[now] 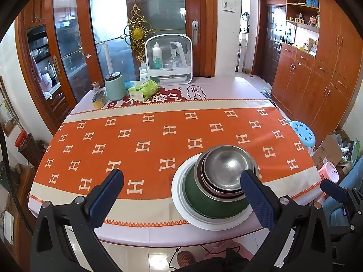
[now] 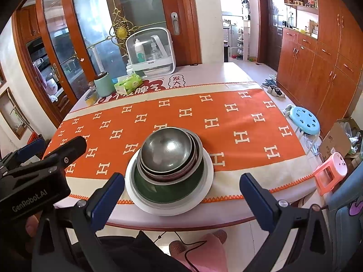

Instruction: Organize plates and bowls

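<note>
A white plate (image 1: pixel 181 206) (image 2: pixel 205 192) lies near the table's front edge. On it stands a green bowl (image 1: pixel 202 204) (image 2: pixel 163 190) with several steel bowls (image 1: pixel 226 167) (image 2: pixel 168 151) nested inside. My left gripper (image 1: pixel 183 192) is open, held back from the stack; its right finger overlaps the plate's right side in view. My right gripper (image 2: pixel 182 195) is open too, its blue pads spread wider than the plate, in front of the table edge. Nothing is held by either. The left gripper's body (image 2: pixel 34 181) shows at the right wrist view's left.
An orange patterned cloth (image 1: pixel 158 140) (image 2: pixel 226 124) covers the table. At the far end stand a white organiser box (image 1: pixel 169 59), tissue pack (image 1: pixel 143 89), green canister (image 1: pixel 115 86) and glass jar (image 1: pixel 99 97). Blue stool (image 2: pixel 304 120) and pink stool (image 2: pixel 330 172) stand right.
</note>
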